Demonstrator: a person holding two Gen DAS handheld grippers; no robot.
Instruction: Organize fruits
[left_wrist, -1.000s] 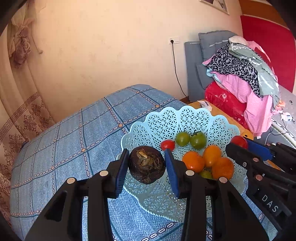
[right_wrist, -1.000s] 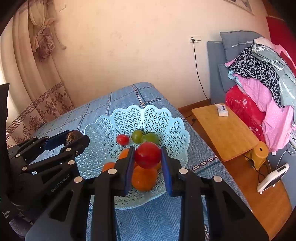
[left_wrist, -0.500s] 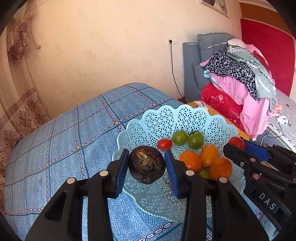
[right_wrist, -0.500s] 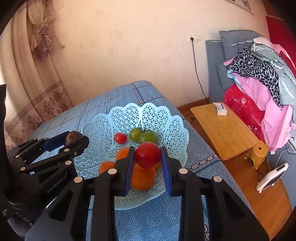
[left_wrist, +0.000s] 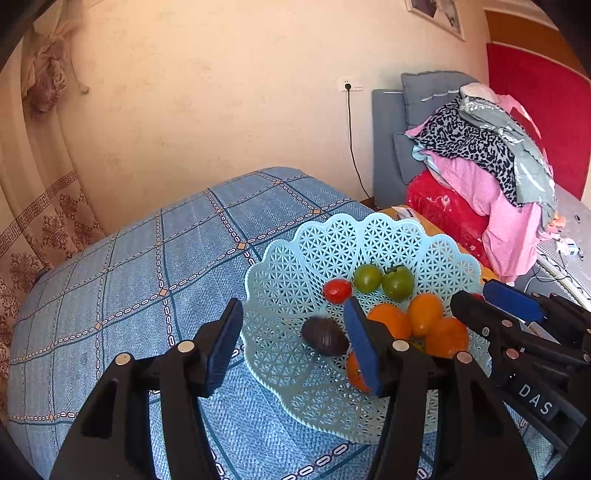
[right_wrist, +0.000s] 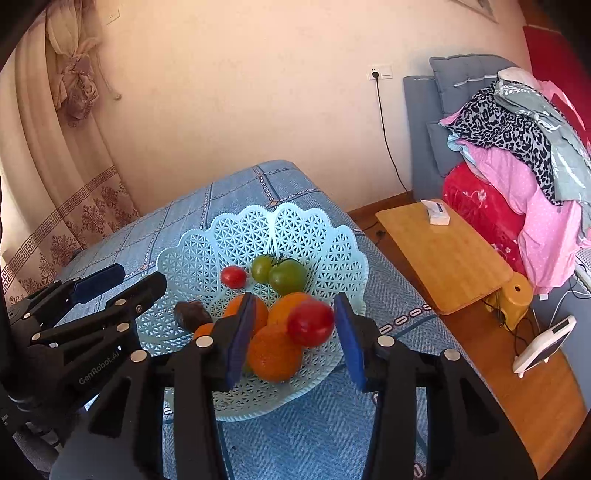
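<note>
Our left claw (left_wrist: 293, 345) is released above the pale-blue basket (left_wrist: 384, 236), the dark fruit (left_wrist: 325, 336) lying inside. Our right claw (right_wrist: 293, 334) is spread too, the red tomato (right_wrist: 311, 323) resting on the oranges (right_wrist: 274, 352). We judge sorting nearly done. The basket sits on the blue bed (left_wrist: 147, 266); nothing blocks us.

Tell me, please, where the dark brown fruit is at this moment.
In the left wrist view the dark brown fruit is inside the light blue basket, on its left part, below the small red tomato, left of the oranges.
</note>
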